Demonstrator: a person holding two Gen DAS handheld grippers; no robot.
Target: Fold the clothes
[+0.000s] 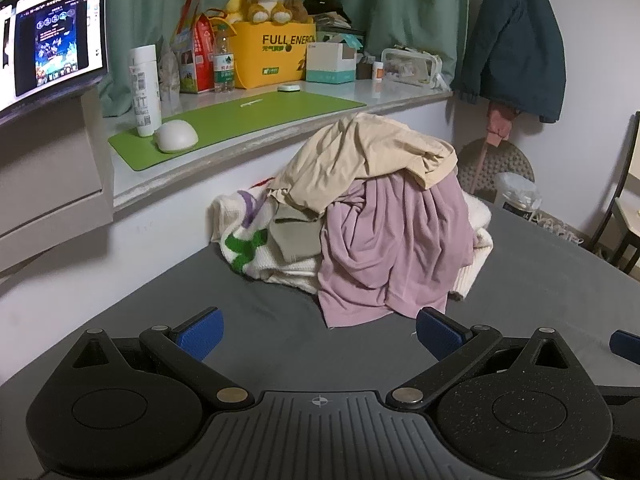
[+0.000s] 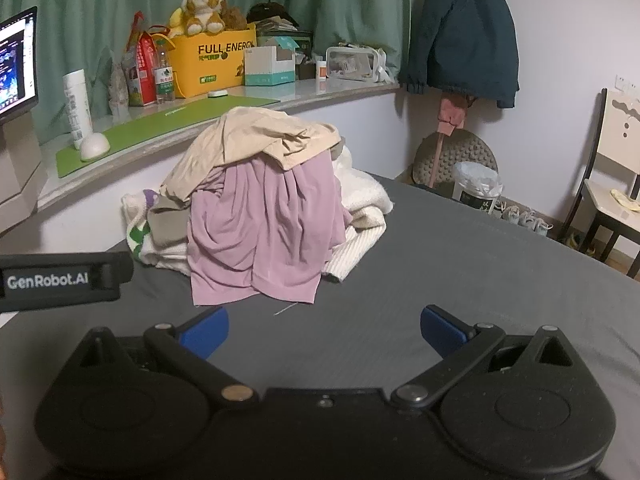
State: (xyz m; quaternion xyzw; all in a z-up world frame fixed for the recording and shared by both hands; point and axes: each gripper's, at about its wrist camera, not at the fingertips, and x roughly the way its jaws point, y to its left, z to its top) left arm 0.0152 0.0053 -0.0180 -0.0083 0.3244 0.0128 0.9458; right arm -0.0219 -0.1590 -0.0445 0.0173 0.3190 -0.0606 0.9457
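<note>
A heap of clothes lies on the grey bed sheet [image 1: 168, 304] against the wall. A beige garment [image 1: 360, 160] tops the heap, a lilac garment [image 1: 396, 248] hangs down its front, and a white knit with green and purple shapes [image 1: 248, 240] lies underneath at the left. From the right wrist view the same beige garment [image 2: 256, 140], lilac garment [image 2: 264, 232] and white knit [image 2: 360, 216] show. My left gripper [image 1: 320, 334] stands open just short of the lilac hem, holding nothing. My right gripper [image 2: 324, 332] is open too, a little before the heap.
A ledge behind the bed carries a green mat [image 1: 240, 120], a white bottle [image 1: 144, 88], a yellow bag [image 1: 272, 52] and boxes. A laptop [image 1: 52, 36] stands at the left. A dark jacket [image 2: 464, 28] hangs on the wall. A chair [image 2: 612, 184] and a bin [image 2: 476, 188] stand right of the bed.
</note>
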